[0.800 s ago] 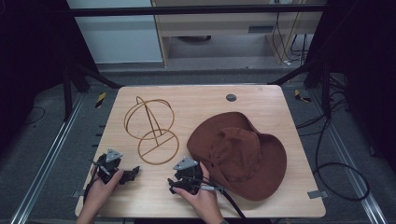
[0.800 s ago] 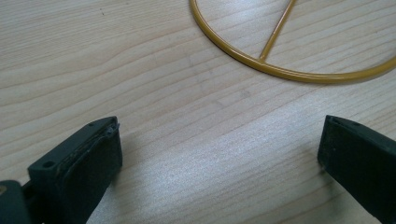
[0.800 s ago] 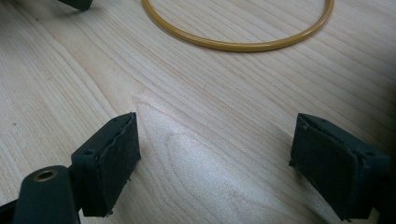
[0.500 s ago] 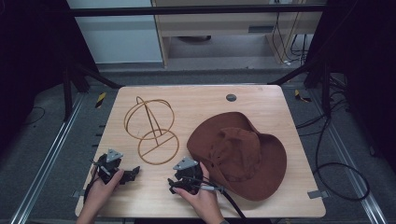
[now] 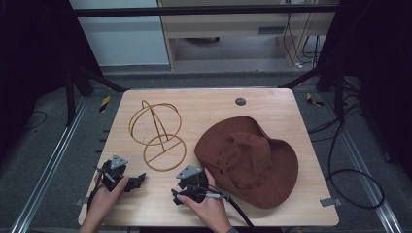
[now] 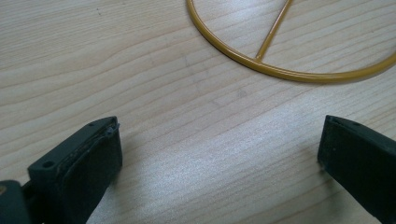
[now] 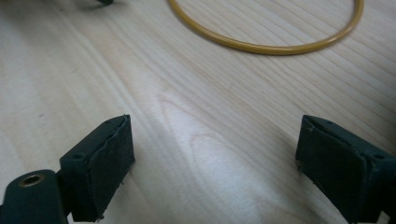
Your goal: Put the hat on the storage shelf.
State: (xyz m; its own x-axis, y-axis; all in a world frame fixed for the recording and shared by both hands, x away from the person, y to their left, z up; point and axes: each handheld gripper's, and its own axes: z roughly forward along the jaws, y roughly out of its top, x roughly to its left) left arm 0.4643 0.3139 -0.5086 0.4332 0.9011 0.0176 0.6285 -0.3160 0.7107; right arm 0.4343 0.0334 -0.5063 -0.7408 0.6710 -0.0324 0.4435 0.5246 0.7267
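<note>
We are holding both tongs gaping wide and empty, low over the pale wooden surface [image 5: 291, 204]. The right tongs [image 5: 180, 196] are sitting just beside the floppy brown felt hat [image 5: 250, 162]; the gold wire hat stand [image 5: 158, 133] is lying ahead, between them and the left tongs [image 5: 137, 179].

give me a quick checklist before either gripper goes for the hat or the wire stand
1. Left gripper jaws open, nothing between them: ok.
2. Right gripper jaws open, nothing between them: ok.
3. Brown hat lies flat on the table, brim free of the wire stand: ok.
4. Wire stand upright on its ring base: ok.
5. Bare wood between both grippers and the stand's base ring: ok.
6. Right gripper's cable clear of the hat brim: cannot tell.
</note>
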